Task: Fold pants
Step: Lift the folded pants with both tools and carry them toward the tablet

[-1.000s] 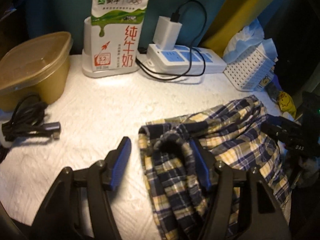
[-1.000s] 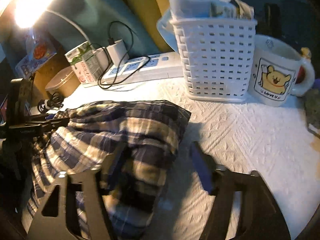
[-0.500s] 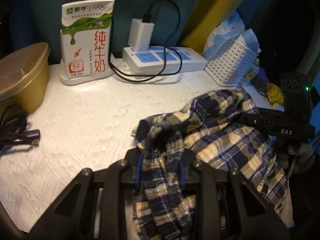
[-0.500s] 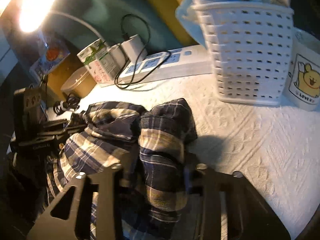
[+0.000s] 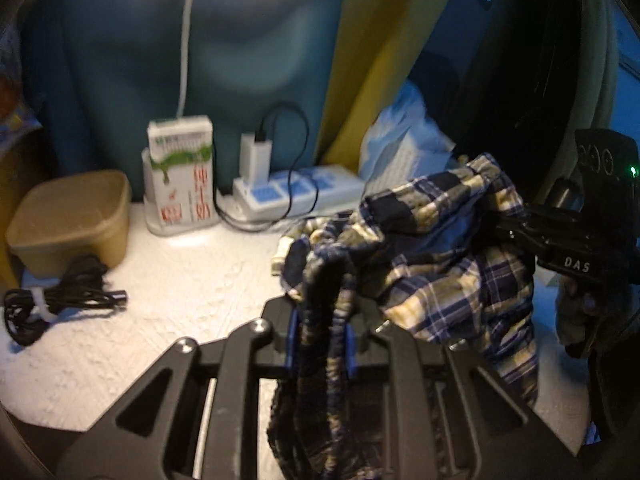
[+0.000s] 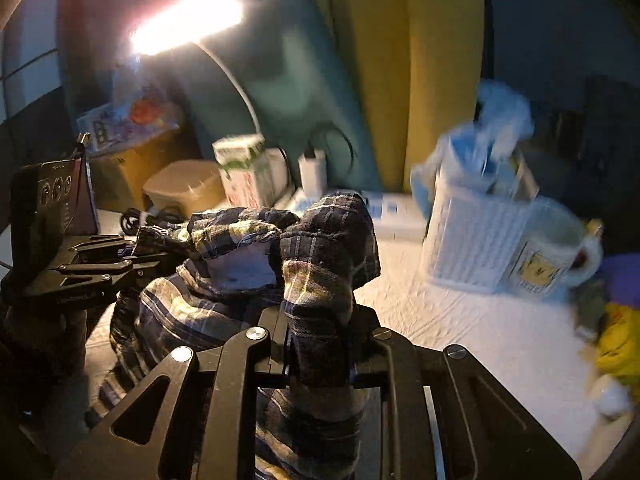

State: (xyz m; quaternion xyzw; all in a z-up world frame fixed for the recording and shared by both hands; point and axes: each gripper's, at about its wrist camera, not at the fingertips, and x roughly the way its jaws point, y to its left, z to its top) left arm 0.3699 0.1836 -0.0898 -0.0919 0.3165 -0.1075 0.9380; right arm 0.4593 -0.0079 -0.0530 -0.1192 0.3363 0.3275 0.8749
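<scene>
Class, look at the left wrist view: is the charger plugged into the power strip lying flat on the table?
No. The white charger stands upright in the power strip, its black cable looping above.

Premises: a private home, most likely a study or bedside corner. Evidence follows. The worktop (image 5: 168, 280) carries a textured white cover and holds household clutter: a milk carton (image 5: 182, 176), a lidded takeaway bowl (image 5: 72, 220), a power strip (image 5: 296, 192) with a charger plugged in, a coiled black cable (image 5: 60, 300). A cartoon-bear mug (image 6: 554, 252) stands beside a white plastic basket (image 6: 476, 232). A desk lamp (image 6: 188, 20) supplies the lighting.
</scene>
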